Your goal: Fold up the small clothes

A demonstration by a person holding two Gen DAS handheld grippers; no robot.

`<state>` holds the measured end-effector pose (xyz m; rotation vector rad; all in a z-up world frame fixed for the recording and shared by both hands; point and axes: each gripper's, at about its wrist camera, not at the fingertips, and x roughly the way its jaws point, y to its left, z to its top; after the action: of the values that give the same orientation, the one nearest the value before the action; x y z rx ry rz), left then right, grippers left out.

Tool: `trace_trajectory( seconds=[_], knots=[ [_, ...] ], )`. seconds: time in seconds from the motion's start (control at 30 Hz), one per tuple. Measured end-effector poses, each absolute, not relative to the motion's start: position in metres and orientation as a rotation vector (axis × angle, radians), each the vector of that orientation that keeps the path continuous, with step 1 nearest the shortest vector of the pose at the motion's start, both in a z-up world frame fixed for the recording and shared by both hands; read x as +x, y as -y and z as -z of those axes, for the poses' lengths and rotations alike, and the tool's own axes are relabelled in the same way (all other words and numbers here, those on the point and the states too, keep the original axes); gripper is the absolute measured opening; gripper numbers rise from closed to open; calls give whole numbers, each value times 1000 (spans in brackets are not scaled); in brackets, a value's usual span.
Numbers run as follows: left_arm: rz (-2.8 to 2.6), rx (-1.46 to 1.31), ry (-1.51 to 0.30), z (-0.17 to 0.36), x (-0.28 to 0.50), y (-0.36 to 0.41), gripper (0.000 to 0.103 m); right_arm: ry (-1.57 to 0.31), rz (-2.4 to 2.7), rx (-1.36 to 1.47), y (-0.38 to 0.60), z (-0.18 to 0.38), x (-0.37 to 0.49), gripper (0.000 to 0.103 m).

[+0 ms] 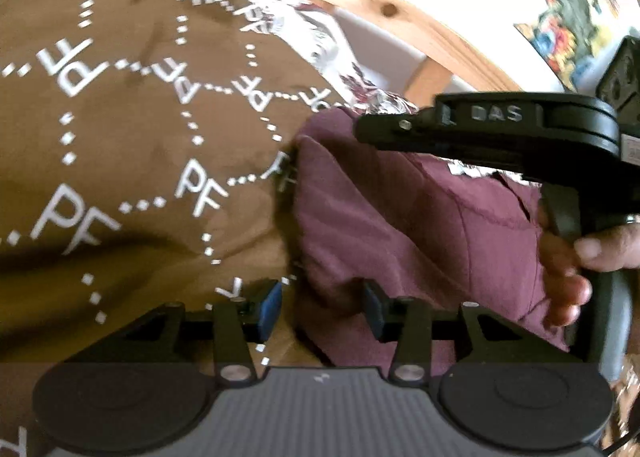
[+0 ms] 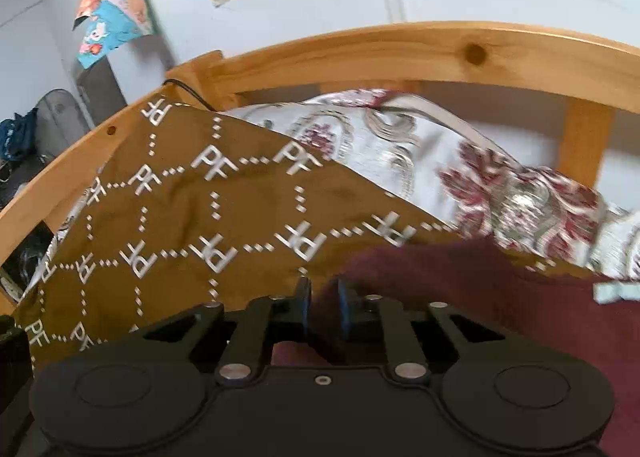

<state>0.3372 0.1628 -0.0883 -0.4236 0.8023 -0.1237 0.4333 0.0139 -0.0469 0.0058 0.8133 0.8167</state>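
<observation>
A maroon garment (image 1: 400,217) lies on a brown bedspread printed with white PF letters (image 1: 120,137). My left gripper (image 1: 322,311) is open, its blue-padded fingers straddling the garment's left edge. My right gripper (image 1: 360,129) shows from the side in the left wrist view, held by a hand over the garment's far part. In the right wrist view my right gripper (image 2: 323,307) is shut on a fold of the maroon garment (image 2: 480,297), lifting it off the brown bedspread (image 2: 180,217).
A floral white-and-red cover (image 2: 480,177) lies beyond the bedspread. A wooden bed frame (image 2: 400,49) curves behind it. Posters (image 2: 112,1) hang on the pale wall. Clutter and a mesh object (image 2: 52,113) stand at the far left.
</observation>
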Motion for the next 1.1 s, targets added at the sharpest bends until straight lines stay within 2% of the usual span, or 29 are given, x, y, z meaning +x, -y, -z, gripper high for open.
trace_trajectory(
  seconds=[0.03,0.07,0.23,0.33,0.4,0.57,0.67,0.7,0.73,0.8,0.9,1.0,1.1],
  knots=[
    [132,-414,-816,89,338,-161,17,-817,-804,11,-6,46,431,19],
    [131,-416,-843,90,340,-160,10,-820,-789,19,3,46,429,19],
    [48,-516,-875,80,333,-172,6,-800,-701,28,62,38,398,31],
    [-12,-513,-870,77,327,-177,6,-779,-612,28,108,34,366,42],
    [-36,-542,-897,84,332,-183,6,-754,-534,-16,141,34,341,54],
    [-10,-605,-902,90,335,-191,8,-760,-303,-150,210,46,277,68],
    [4,-658,-908,88,327,-197,17,-793,-205,-116,248,59,250,74],
    [1,-663,-906,86,324,-199,21,-794,-181,-107,259,64,242,75],
    [-2,-656,-900,83,319,-200,32,-796,-164,-94,267,68,236,76],
    [-10,-616,-884,77,312,-197,44,-801,-134,-42,284,79,224,78],
    [8,-527,-876,69,306,-186,53,-831,-142,7,290,87,222,78],
    [3,-361,-875,67,305,-163,53,-803,-166,-37,280,86,226,85],
    [-84,-154,-903,74,309,-142,32,-787,-181,-126,265,87,227,86]
  ],
)
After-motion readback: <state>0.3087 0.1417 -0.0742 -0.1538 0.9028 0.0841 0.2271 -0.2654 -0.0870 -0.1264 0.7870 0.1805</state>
